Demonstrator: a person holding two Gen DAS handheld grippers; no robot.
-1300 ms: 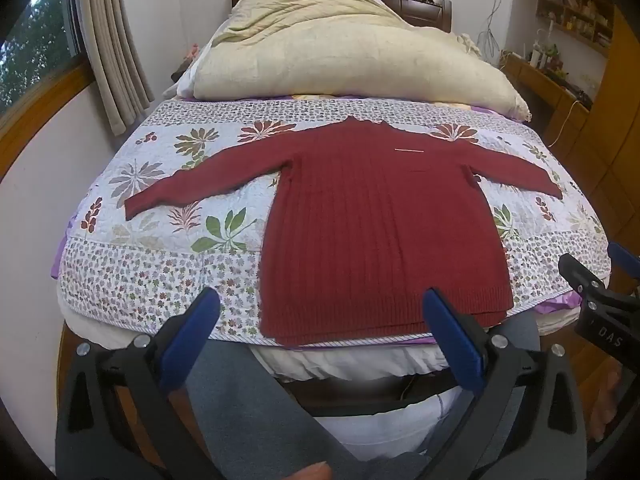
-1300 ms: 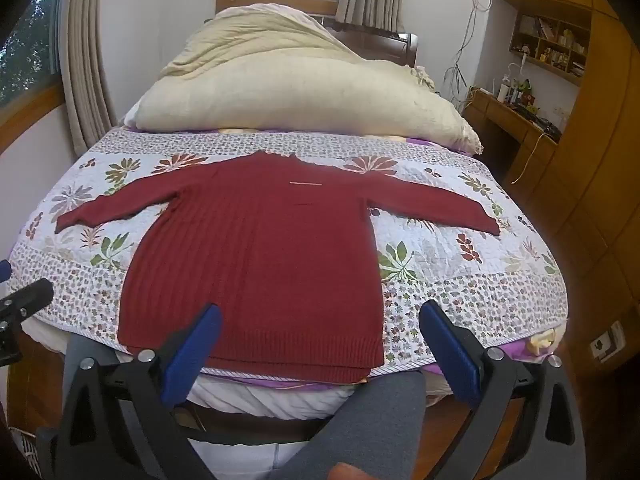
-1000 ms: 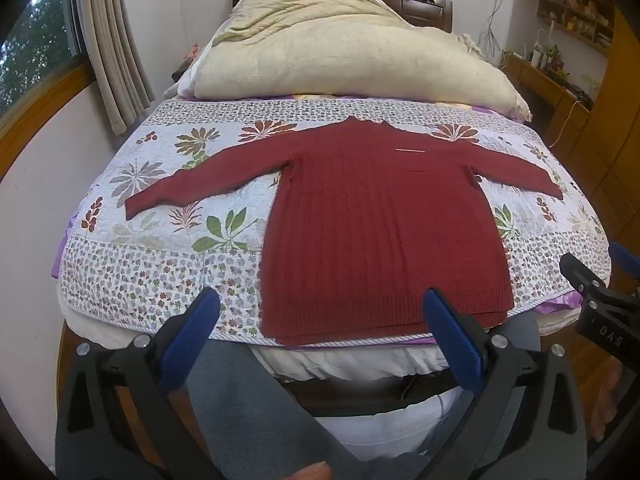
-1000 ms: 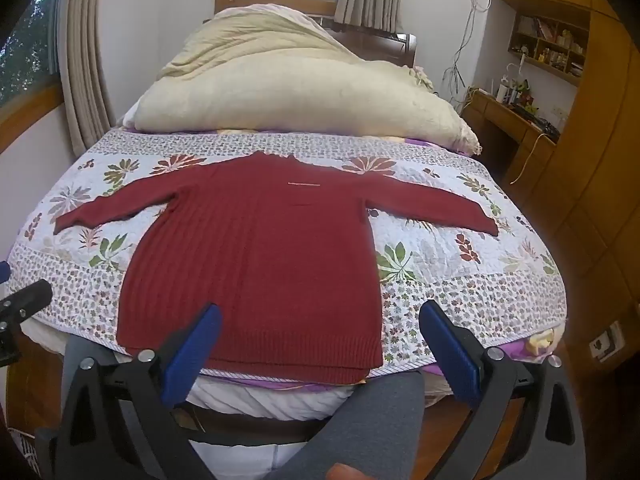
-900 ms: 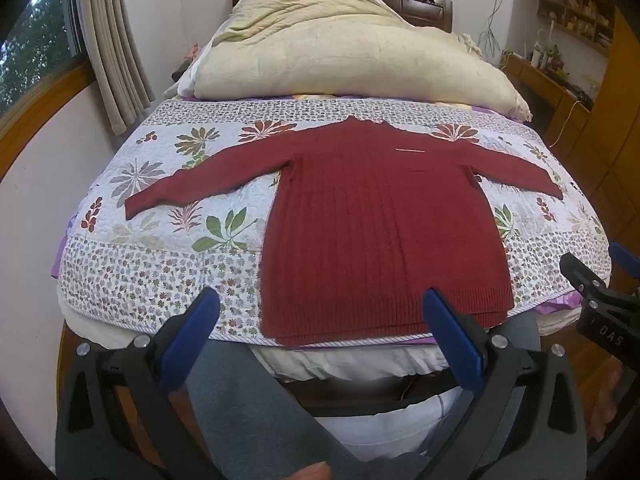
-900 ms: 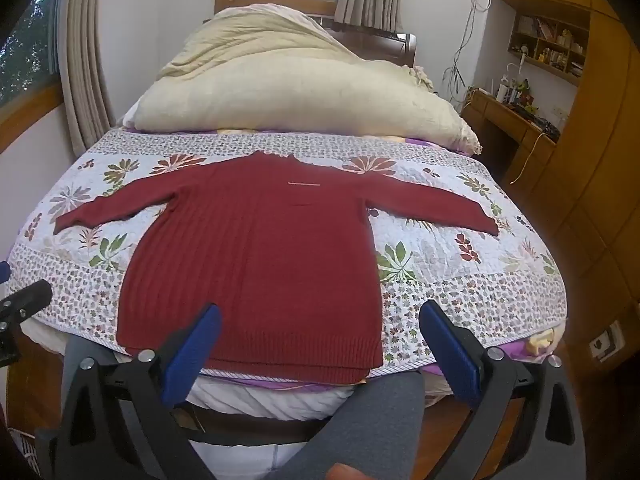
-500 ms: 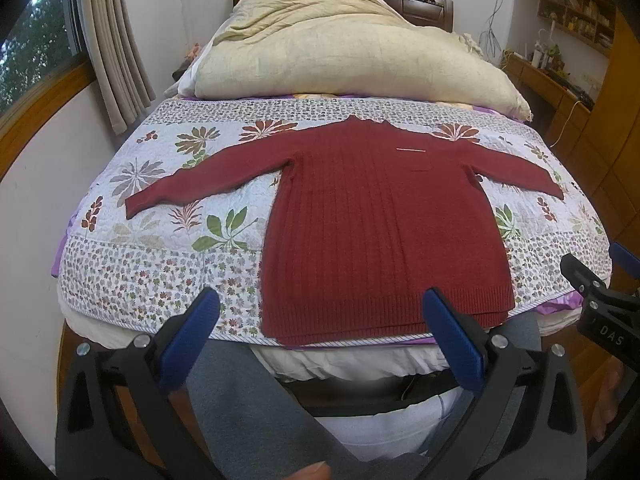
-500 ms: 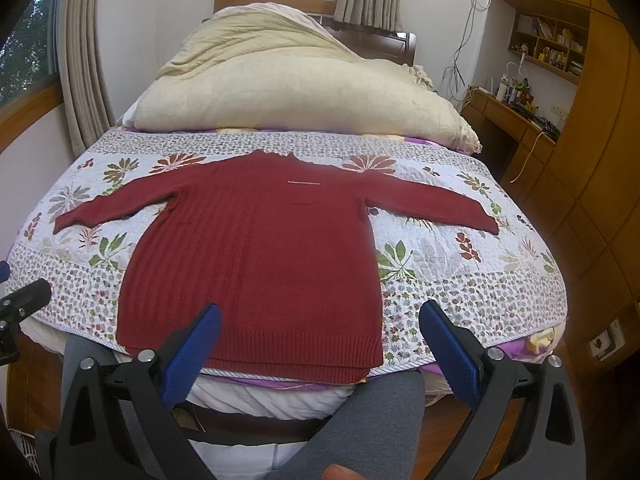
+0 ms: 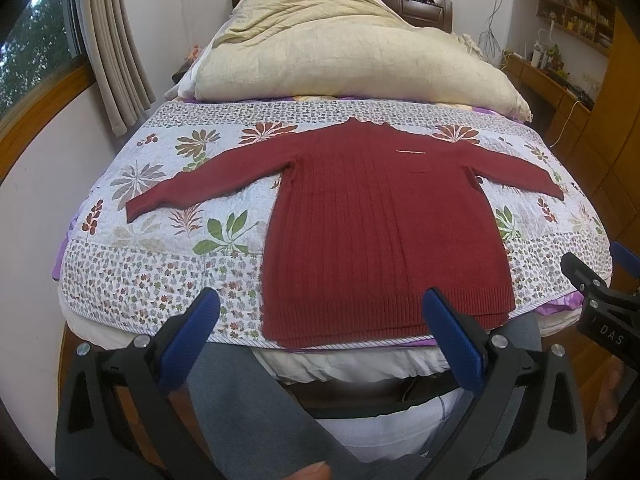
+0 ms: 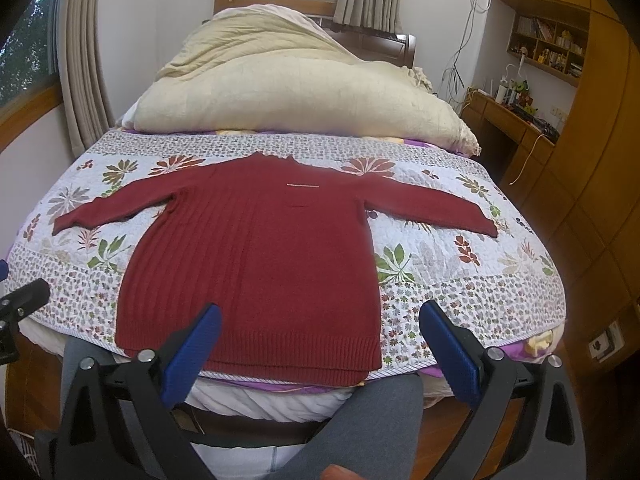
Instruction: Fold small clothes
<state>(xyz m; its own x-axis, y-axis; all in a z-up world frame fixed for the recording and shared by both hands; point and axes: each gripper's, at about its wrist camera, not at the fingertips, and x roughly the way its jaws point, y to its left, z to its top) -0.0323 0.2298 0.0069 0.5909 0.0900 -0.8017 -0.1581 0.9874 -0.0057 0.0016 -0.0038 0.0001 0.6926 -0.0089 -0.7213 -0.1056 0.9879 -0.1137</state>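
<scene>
Bed (image 9: pixel 132 280) fills my view, wood-panelled bedroom around it, curtains (image 9: pixel 112 40) at the window.
Red rib-knit sweater (image 9: pixel 380 232) lies flat on the floral quilted bedspread (image 10: pixel 460 280), sleeves spread, hem at the near edge; a crumpled cream duvet (image 10: pixel 288 92) bulges behind. My left hand-held gripper (image 9: pixel 320 336) and right hand-held gripper (image 10: pixel 320 344) hover with blue pads wide apart, empty.

Both the left gripper (image 9: pixel 320 320) and the right gripper (image 10: pixel 320 328) hang level side by side with blue-padded jaws spread wide and empty, above the person's grey-trousered legs (image 9: pixel 256 412).
</scene>
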